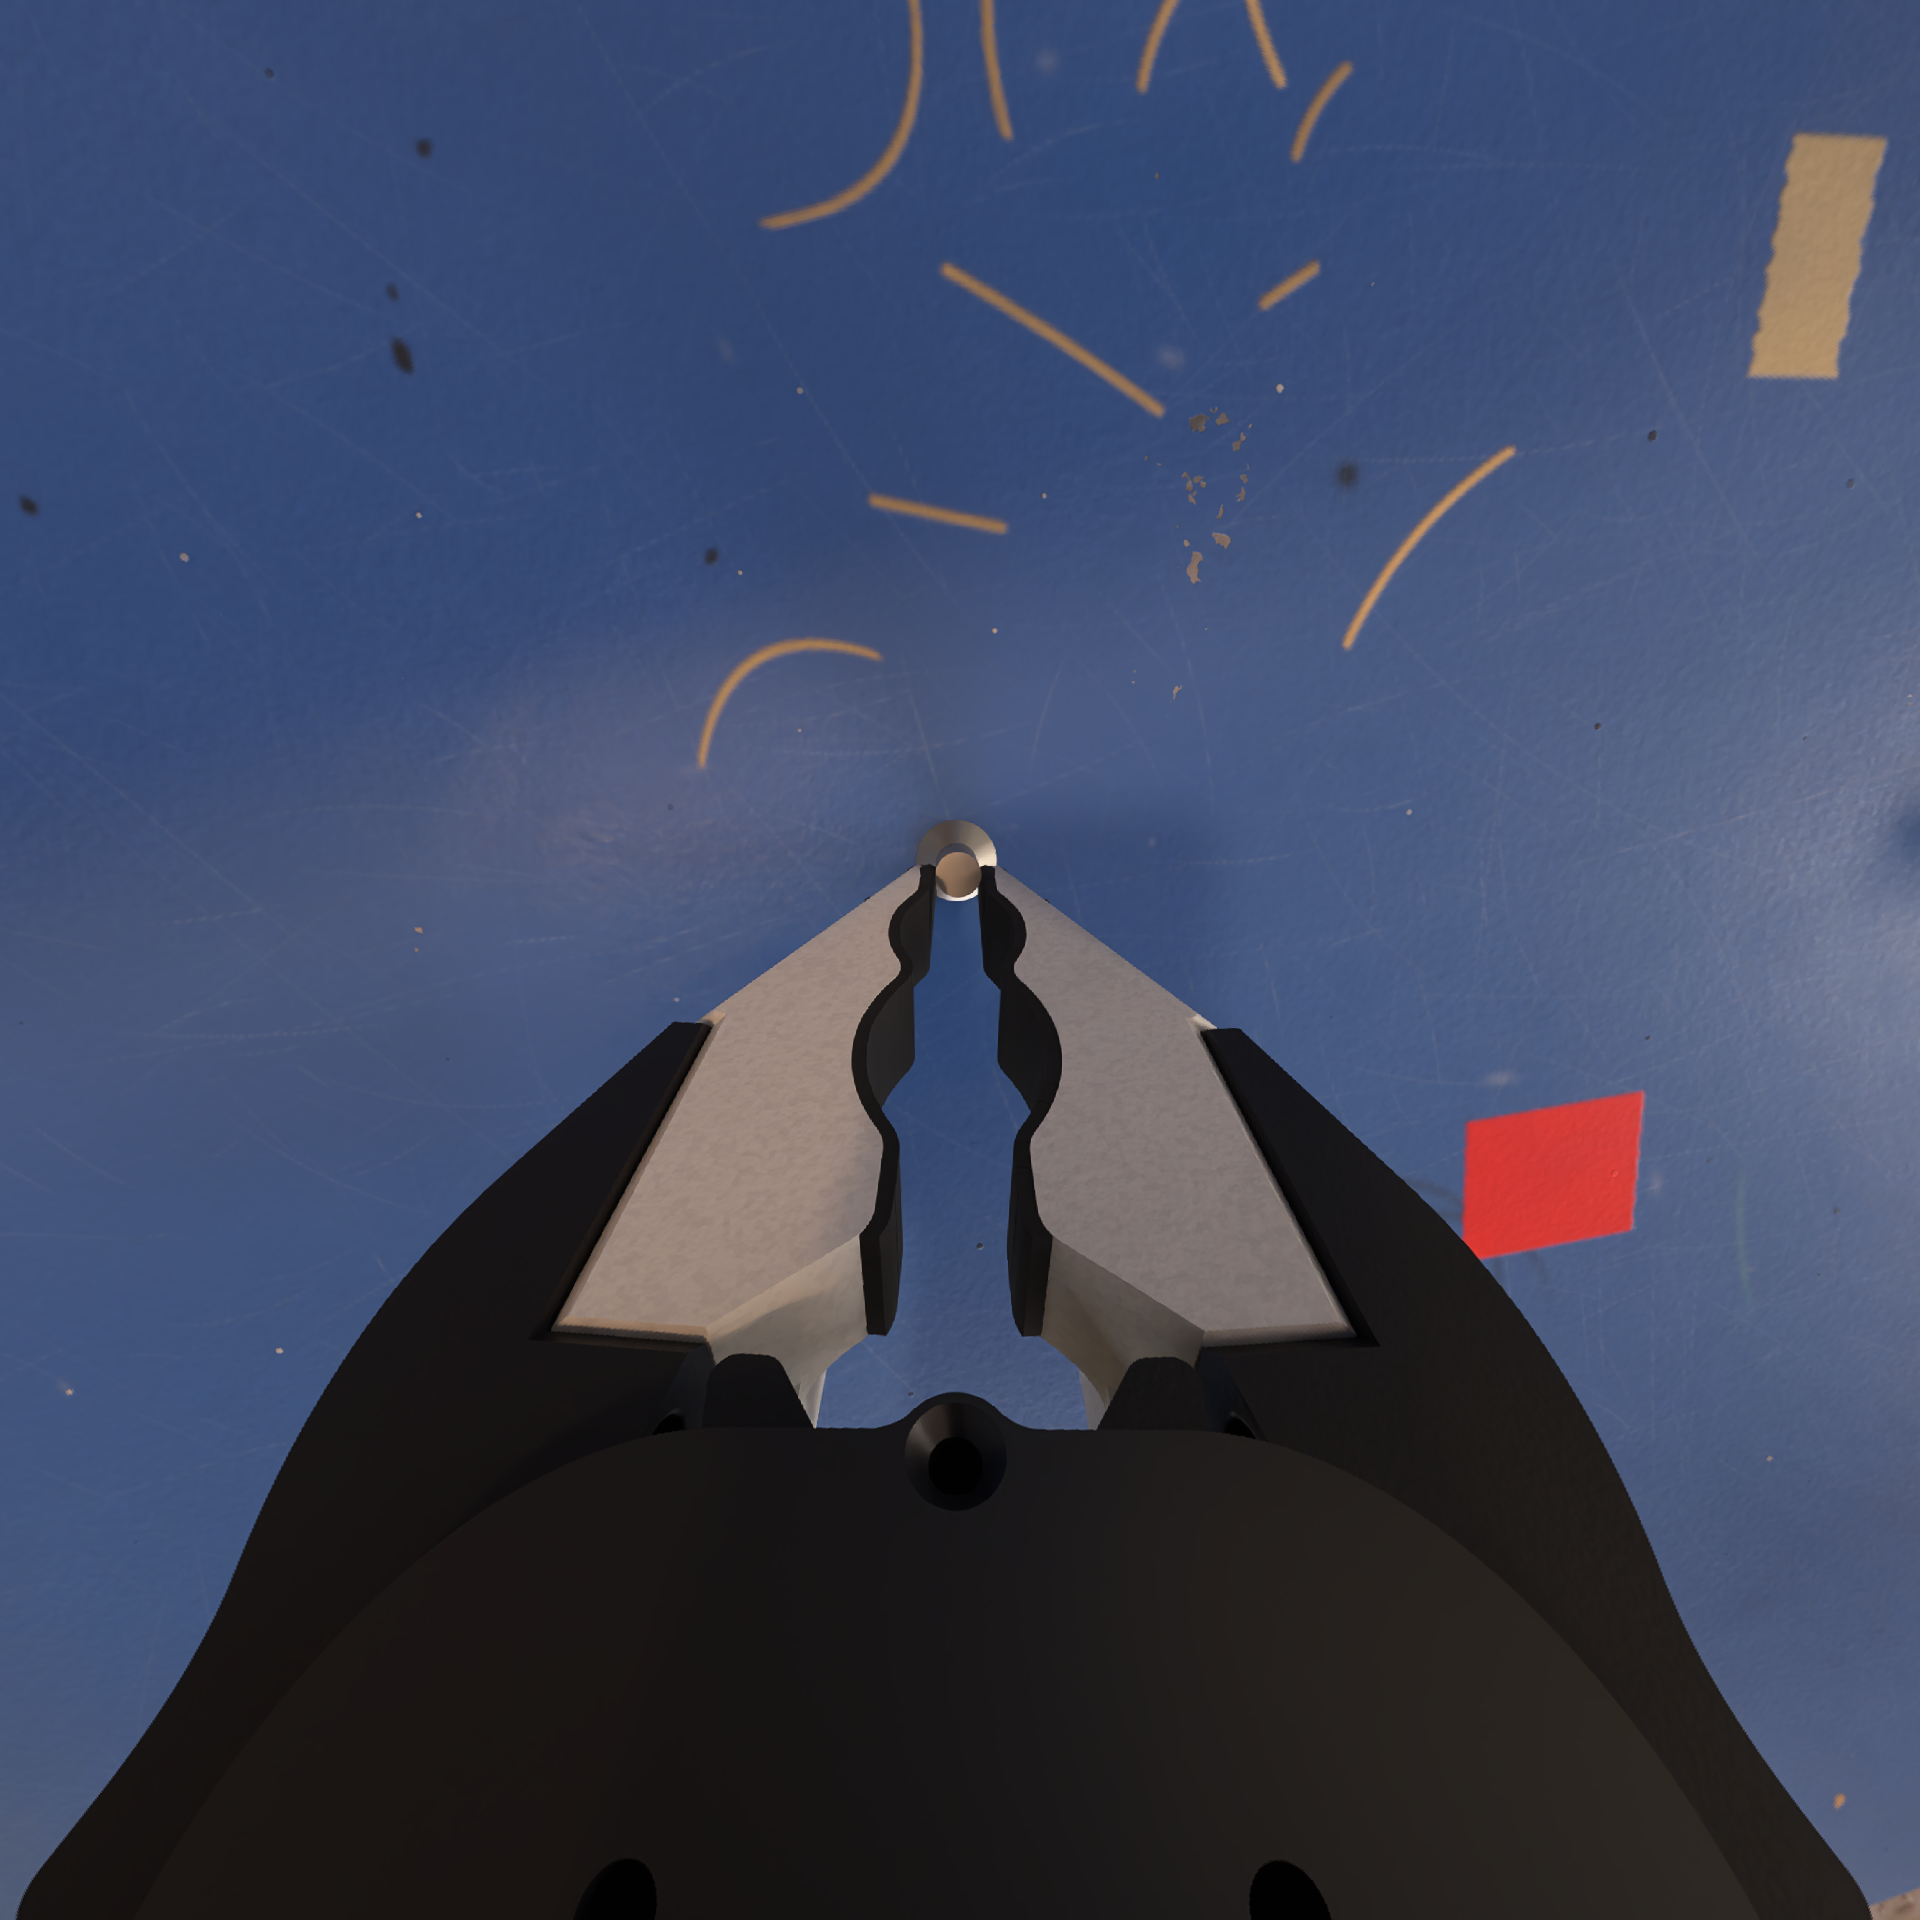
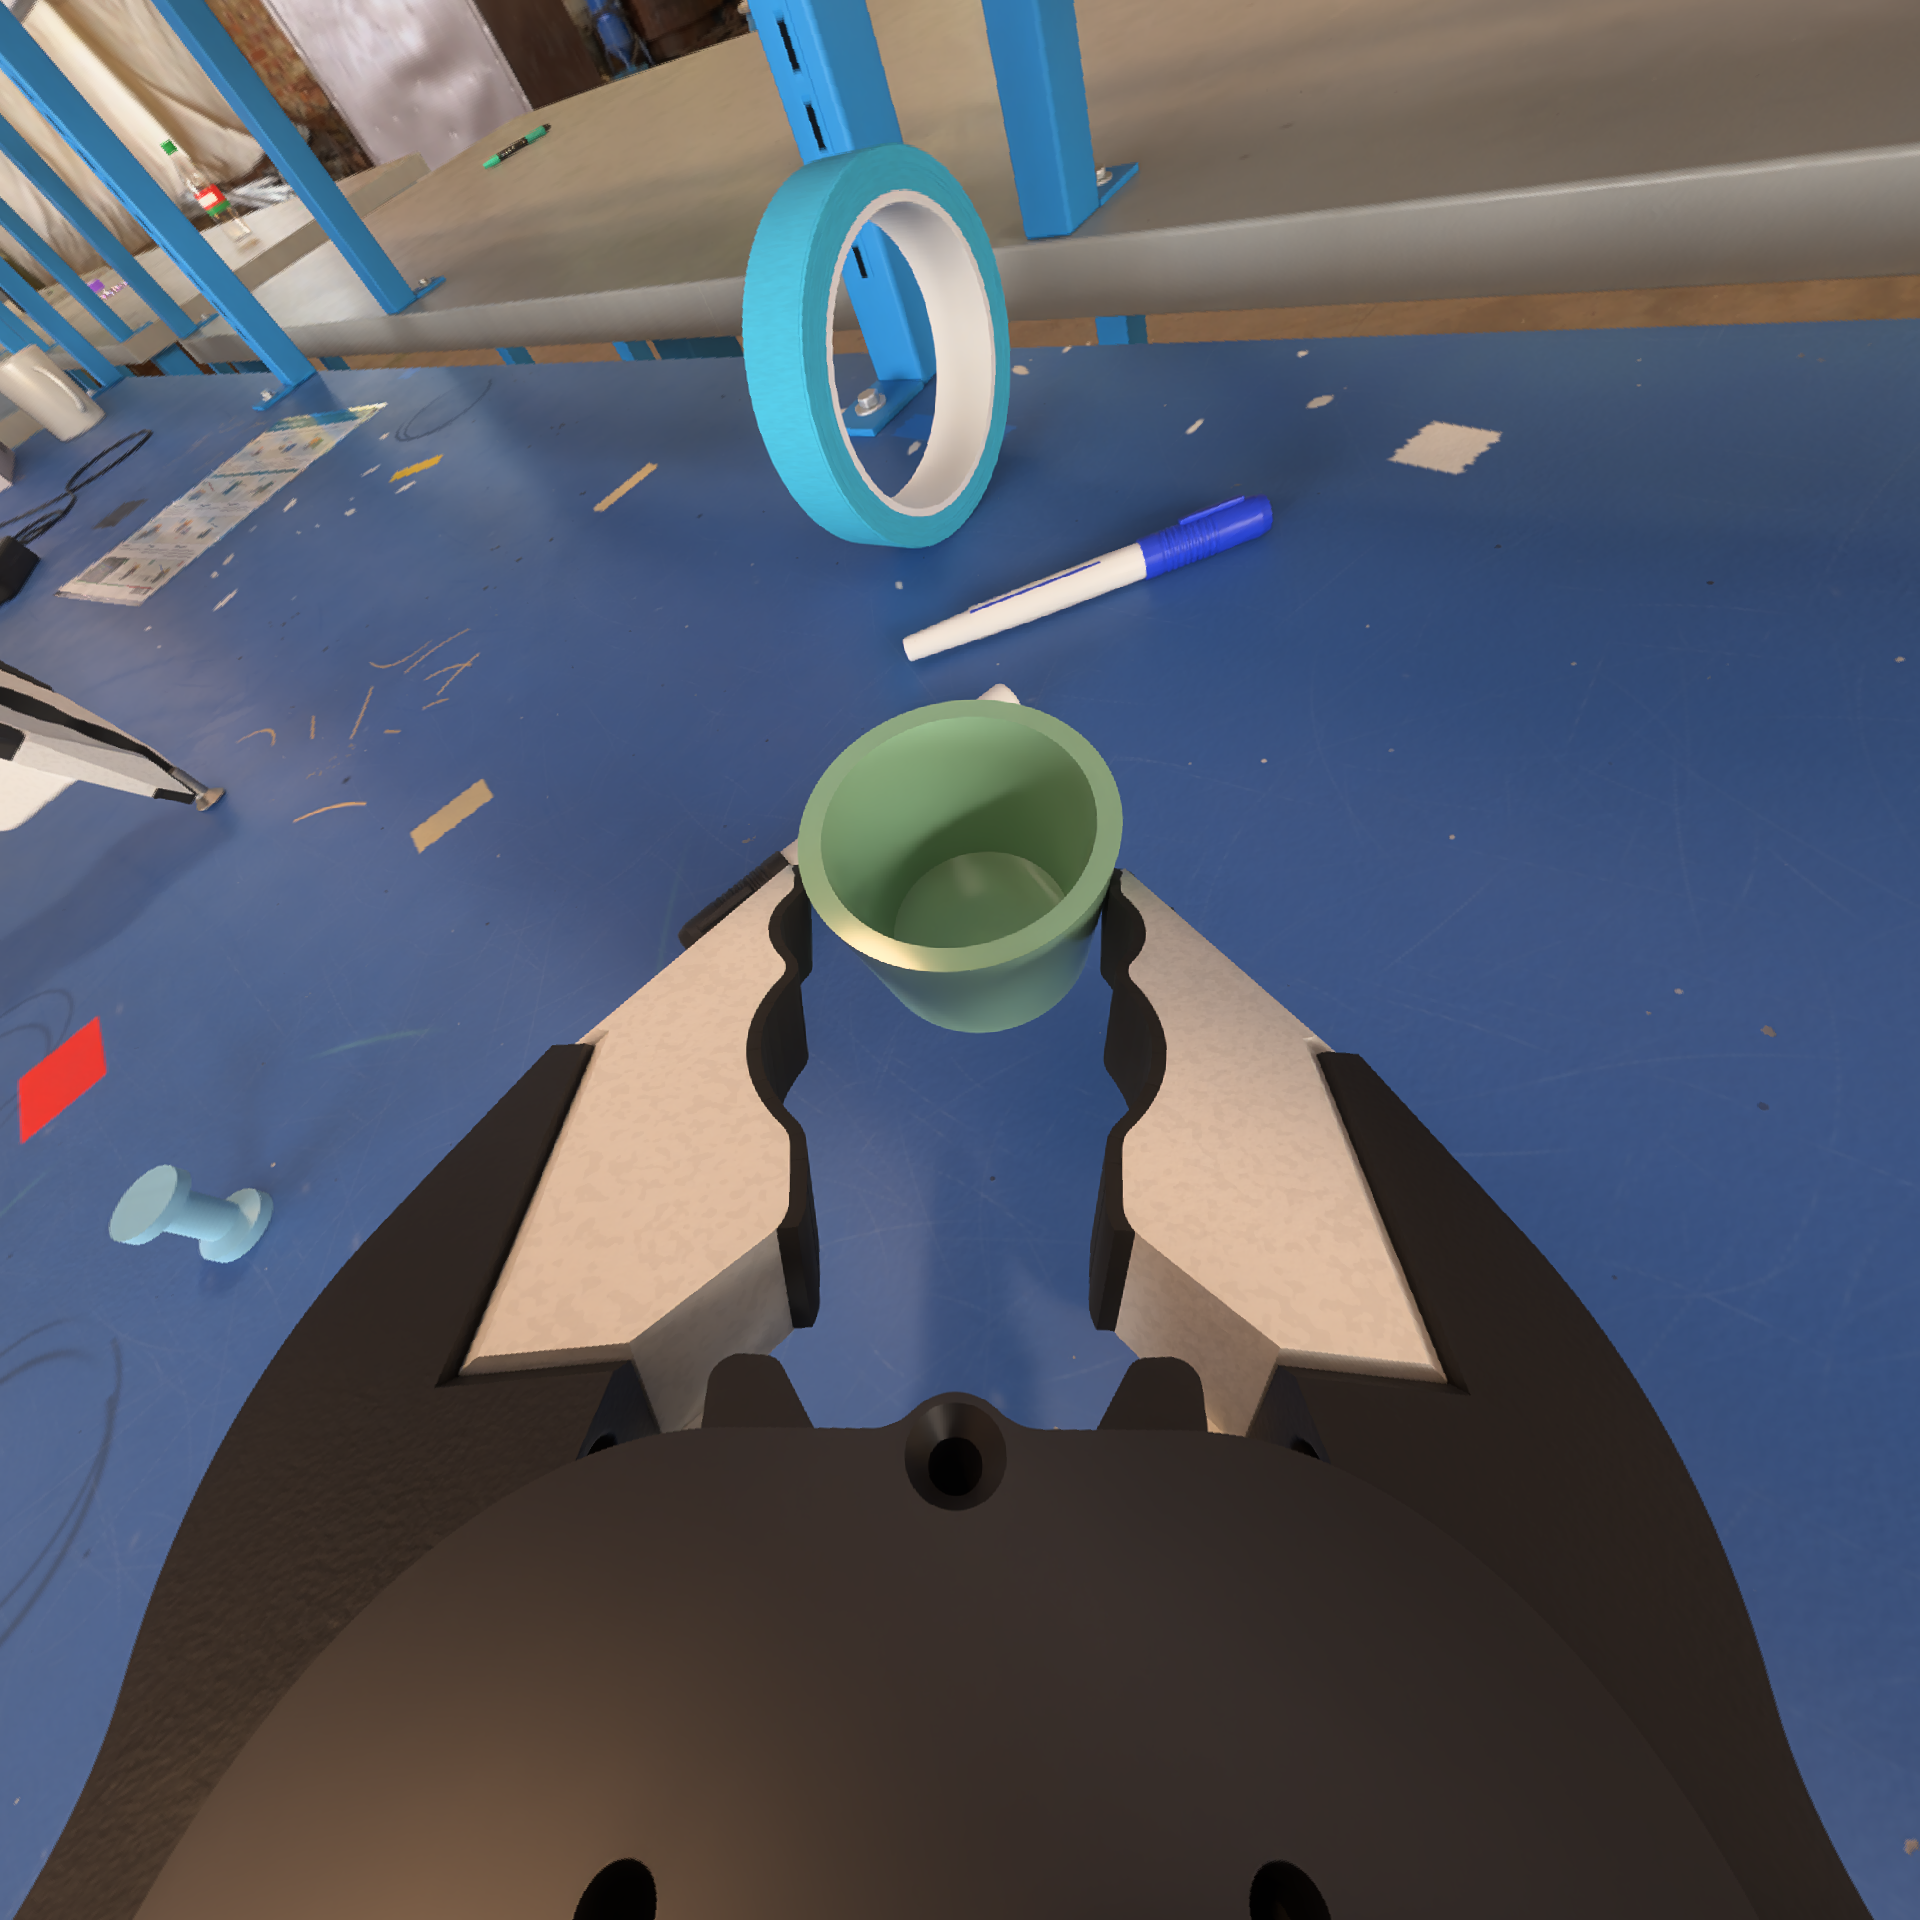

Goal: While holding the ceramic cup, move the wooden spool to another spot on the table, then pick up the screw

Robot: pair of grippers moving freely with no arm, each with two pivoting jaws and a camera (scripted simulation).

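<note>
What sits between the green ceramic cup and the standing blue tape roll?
Right wrist view: a white marker with a blue cap lies on the table between the green ceramic cup and the blue tape roll.

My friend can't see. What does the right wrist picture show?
The right gripper holds a green cup over a blue table. Beyond it stand a roll of blue tape and a blue-capped marker; at left lie a pale blue spool and the left gripper.

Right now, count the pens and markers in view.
2: a blue-capped white marker lying beyond the cup; a green one on the far shelf. Others may be hidden.
</note>
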